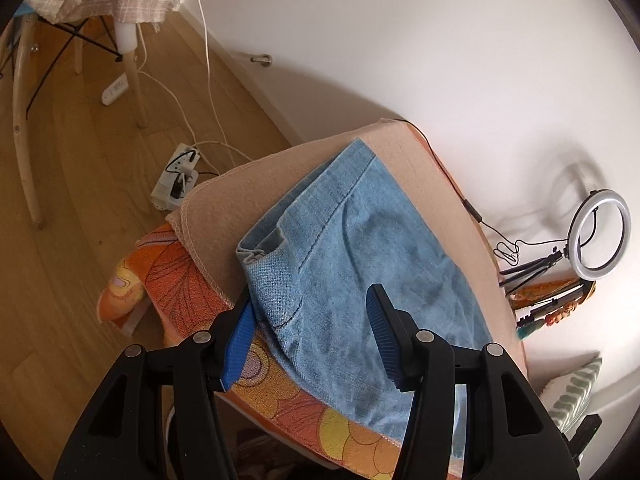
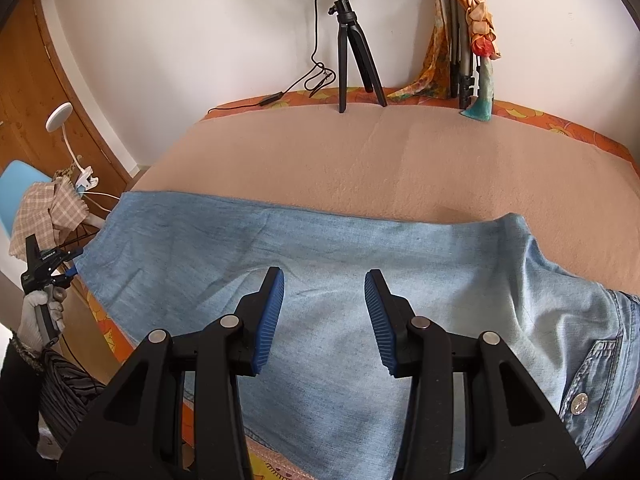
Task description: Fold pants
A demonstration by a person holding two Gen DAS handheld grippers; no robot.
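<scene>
Light blue denim pants (image 2: 320,280) lie flat across a beige blanket (image 2: 380,160), legs together, waist with a metal button (image 2: 579,404) at the right, hems at the left. In the left wrist view the hem end (image 1: 344,240) lies in front of my left gripper (image 1: 310,312), which is open over the leg's near corner, holding nothing. My right gripper (image 2: 324,284) is open above the middle of the legs, empty. The left gripper also shows at the left edge of the right wrist view (image 2: 48,268).
An orange flowered cloth (image 1: 192,292) lies under the blanket. A ring light on a tripod (image 2: 348,40) and a folded stand with a scarf (image 2: 468,40) stand at the far edge by the wall. A chair (image 1: 80,40) and a power strip (image 1: 176,180) are on the floor at left.
</scene>
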